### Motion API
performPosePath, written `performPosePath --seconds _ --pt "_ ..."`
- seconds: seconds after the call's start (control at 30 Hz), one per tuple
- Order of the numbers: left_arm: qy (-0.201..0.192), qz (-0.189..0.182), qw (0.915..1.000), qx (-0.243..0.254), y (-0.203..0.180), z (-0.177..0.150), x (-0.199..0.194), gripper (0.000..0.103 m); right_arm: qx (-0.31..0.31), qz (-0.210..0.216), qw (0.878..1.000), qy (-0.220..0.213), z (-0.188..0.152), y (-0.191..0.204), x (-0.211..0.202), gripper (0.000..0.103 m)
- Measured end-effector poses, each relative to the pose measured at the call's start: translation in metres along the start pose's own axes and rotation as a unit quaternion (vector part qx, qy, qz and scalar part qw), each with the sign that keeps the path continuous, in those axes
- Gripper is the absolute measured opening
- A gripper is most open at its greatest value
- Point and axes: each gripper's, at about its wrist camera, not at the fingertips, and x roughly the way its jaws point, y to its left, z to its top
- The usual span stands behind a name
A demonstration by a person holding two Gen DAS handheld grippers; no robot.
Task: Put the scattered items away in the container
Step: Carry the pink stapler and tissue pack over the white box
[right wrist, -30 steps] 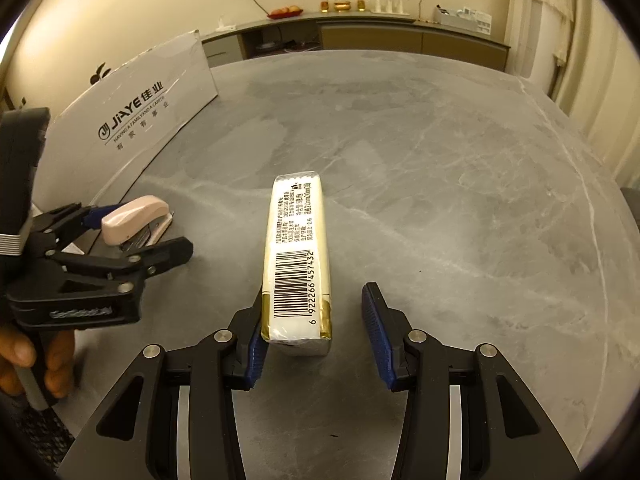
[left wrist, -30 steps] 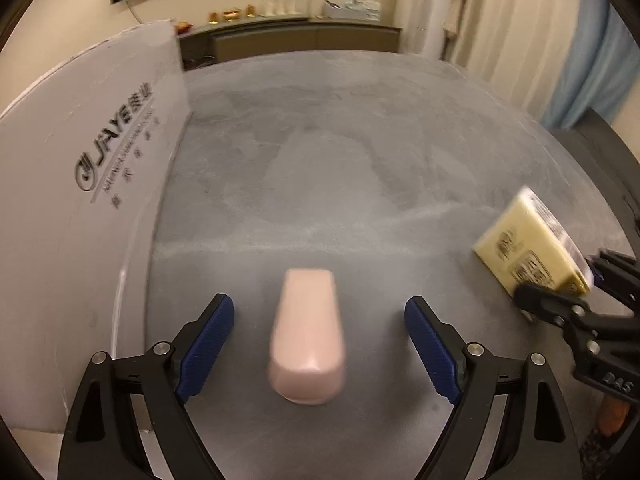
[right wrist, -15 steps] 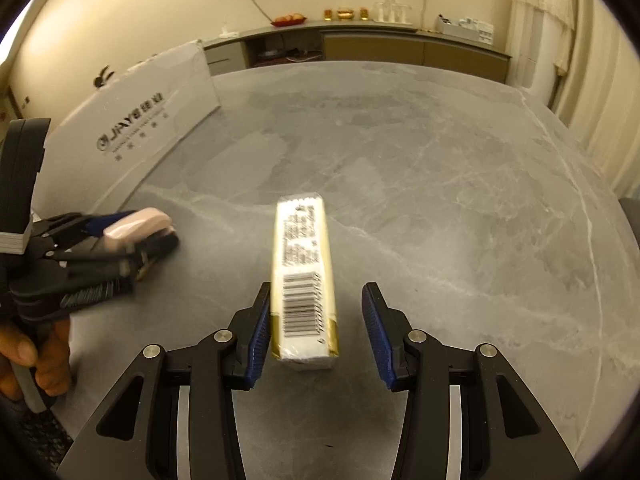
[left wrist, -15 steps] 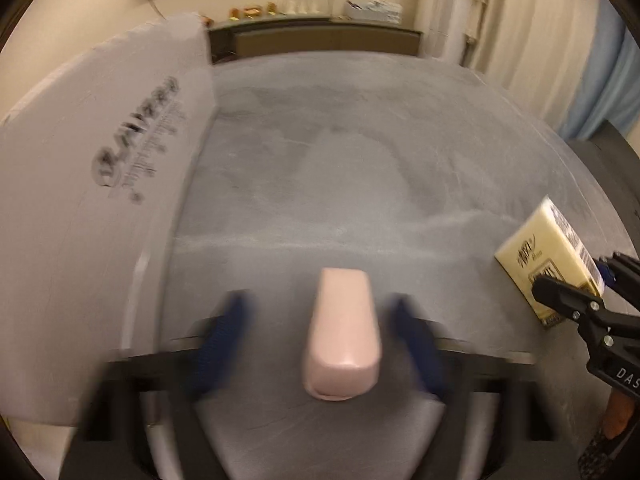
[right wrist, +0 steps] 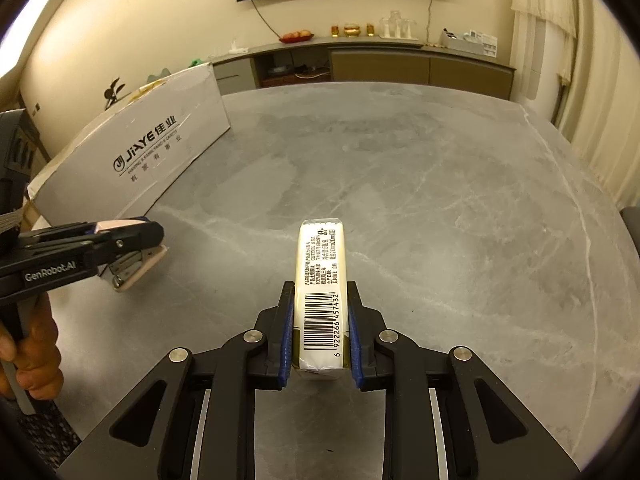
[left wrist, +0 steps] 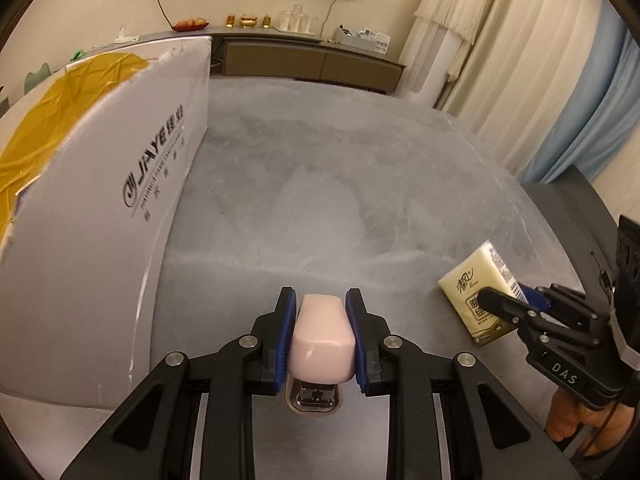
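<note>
- While I hold both tools lifted, my left gripper (left wrist: pixel 321 340) is clamped on the pink stapler (left wrist: pixel 322 342), its long axis running straight out along the fingers.
- My right gripper (right wrist: pixel 320 334) is clamped on the near end of the tissue pack (right wrist: pixel 320 280), which also points forward, barcode up.
- Both items look clear of the desk (right wrist: pixel 400 184).
- On the desk's left edge stands the white cardboard box (left wrist: pixel 100 216), its top opening just left of the stapler.
- I judge the left hand nearer, so the stapler should go left over the box wall first, and the tissue pack must cross farther.
</note>
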Motion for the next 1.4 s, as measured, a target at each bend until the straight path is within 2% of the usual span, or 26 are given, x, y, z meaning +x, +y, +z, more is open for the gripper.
performPosePath --seconds 0.2,0.37,0.43,0.57,0.8,1.0,1.4 --pt "0.001 0.004 1.0000 -0.001 -0.002 -0.002 0.005 0.027 0.007 0.005 1.000 0.004 -0.001 0.000 0.002 0.024" --pt "0.041 0.014 0.9991 -0.004 0.004 -0.015 0.026 0.027 0.008 0.005 1.000 0.005 -0.001 -0.001 0.001 0.024" --pt "0.035 0.022 0.9992 0.004 0.000 -0.018 0.027 0.030 0.008 0.004 1.000 0.004 -0.001 -0.002 0.001 0.027" --pt "0.030 0.033 0.9986 0.027 -0.006 -0.018 0.027 0.027 0.003 0.008 1.000 0.004 0.001 -0.001 0.001 0.024" --pt "-0.010 0.025 0.9990 0.037 -0.013 -0.010 0.003 0.027 -0.020 0.000 0.999 -0.036 0.002 0.005 -0.019 0.023" --pt "-0.047 0.007 0.9985 0.028 -0.014 0.003 -0.025 0.027 -0.013 -0.002 0.999 -0.034 -0.002 0.008 -0.024 0.023" --pt "-0.118 -0.039 0.9921 0.020 -0.014 0.021 -0.083 0.027 -0.044 -0.002 0.998 -0.051 0.008 0.047 -0.048 0.023"
